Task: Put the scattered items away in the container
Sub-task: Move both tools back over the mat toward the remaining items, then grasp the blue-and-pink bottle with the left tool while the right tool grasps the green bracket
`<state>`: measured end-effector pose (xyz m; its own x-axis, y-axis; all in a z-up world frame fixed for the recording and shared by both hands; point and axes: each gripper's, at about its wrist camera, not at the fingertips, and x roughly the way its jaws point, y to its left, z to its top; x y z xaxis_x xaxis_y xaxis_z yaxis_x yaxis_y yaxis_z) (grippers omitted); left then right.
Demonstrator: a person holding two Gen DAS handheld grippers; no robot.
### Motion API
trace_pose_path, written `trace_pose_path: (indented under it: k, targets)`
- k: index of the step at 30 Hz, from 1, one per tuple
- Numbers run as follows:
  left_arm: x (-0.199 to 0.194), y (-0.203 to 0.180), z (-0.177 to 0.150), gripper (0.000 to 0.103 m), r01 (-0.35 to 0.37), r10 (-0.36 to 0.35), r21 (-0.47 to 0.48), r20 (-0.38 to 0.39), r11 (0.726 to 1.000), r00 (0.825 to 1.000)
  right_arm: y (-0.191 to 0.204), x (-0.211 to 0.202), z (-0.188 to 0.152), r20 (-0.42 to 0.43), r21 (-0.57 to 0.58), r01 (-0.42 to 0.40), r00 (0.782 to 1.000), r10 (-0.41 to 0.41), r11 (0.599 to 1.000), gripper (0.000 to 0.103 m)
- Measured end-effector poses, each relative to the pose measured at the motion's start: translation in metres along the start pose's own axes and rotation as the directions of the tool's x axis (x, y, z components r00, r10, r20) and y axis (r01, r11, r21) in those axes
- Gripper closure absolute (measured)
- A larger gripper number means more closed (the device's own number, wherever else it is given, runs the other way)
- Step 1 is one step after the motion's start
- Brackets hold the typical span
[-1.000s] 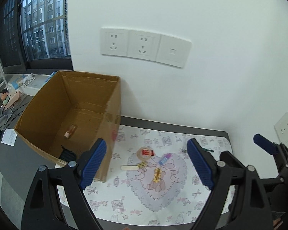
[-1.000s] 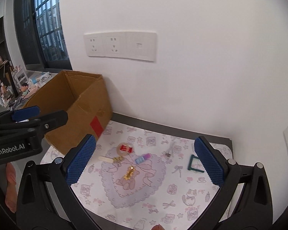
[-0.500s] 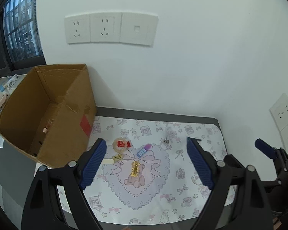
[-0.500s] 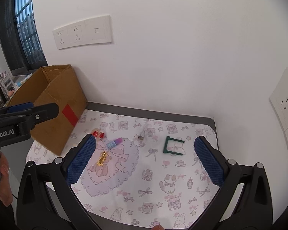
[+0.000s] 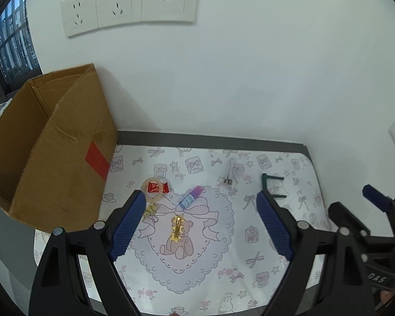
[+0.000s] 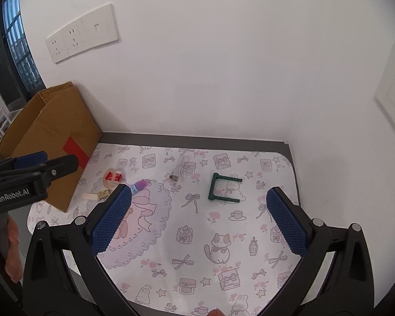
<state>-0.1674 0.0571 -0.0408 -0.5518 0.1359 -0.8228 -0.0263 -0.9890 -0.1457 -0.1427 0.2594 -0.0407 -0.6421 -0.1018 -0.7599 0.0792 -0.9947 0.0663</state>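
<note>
my left gripper point(image 5: 200, 220) is spread wide and holds nothing. it hangs above the mat point(image 5: 263, 250), over the pink heart with the bear drawn on it. my right gripper point(image 6: 198, 217) is spread wide too, and it is empty. it hangs over the right part of the mat. each gripper shows at the edge of the other one's view. a bit of my hand point(image 6: 11, 247) shows at the left of the right view, around the left tool's handle.

under my left gripper lies a gold clip point(image 5: 178, 228), right on the bear. just past it is a little tube point(image 5: 189, 198) with a purple cap, lying tilted at the top of the heart. left of the tube is a red wrapper point(image 5: 158, 187). a pale ring point(image 5: 152, 189) lies on it. near the ring, by my left finger, is a small gold bit point(image 5: 150, 210) next to a pale stick point(image 6: 90, 196).

farther back on the mat is a white cable point(image 6: 178, 170) with a metal plug. to the right of it lies a green frame point(image 6: 221, 188), flat on the mat, well apart from the other things.

the box point(image 5: 52, 158) stands at the left end of the mat, by the wall. it is brown with a red patch on its side. its top is open. i cannot see what is in it from here. all the little things lie on the mat, outside the box.
</note>
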Motion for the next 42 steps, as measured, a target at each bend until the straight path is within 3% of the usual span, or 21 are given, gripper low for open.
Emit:
trace_pose_path:
  k: [3,15,25,27,42]
  targets:
    - [0.022,0.0,-0.003,0.018,0.031,-0.031,-0.011,-0.024,0.999,0.999,-0.002,0.016,-0.004,-0.026,0.001,-0.008,1.0,0.008,1.0,0.0]
    - [0.094,0.01,-0.009,0.018,-0.008,0.008,-0.002,-0.093,1.0,0.996,-0.02,0.078,-0.02,-0.11,0.031,-0.015,0.994,0.019,0.999,0.0]
    - [0.148,0.006,-0.017,0.018,-0.03,0.04,0.062,-0.171,0.998,0.984,-0.026,0.123,-0.022,-0.147,0.026,0.008,0.989,-0.004,1.0,0.0]
    - [0.155,0.005,-0.018,0.018,-0.019,0.042,0.104,-0.227,0.994,0.973,-0.027,0.131,-0.021,-0.161,0.033,0.003,0.987,0.002,0.999,0.0]
    - [0.196,0.008,-0.018,0.018,-0.013,0.045,0.136,-0.234,0.991,0.971,-0.028,0.187,-0.021,-0.215,0.027,0.014,0.977,-0.008,1.0,0.003]
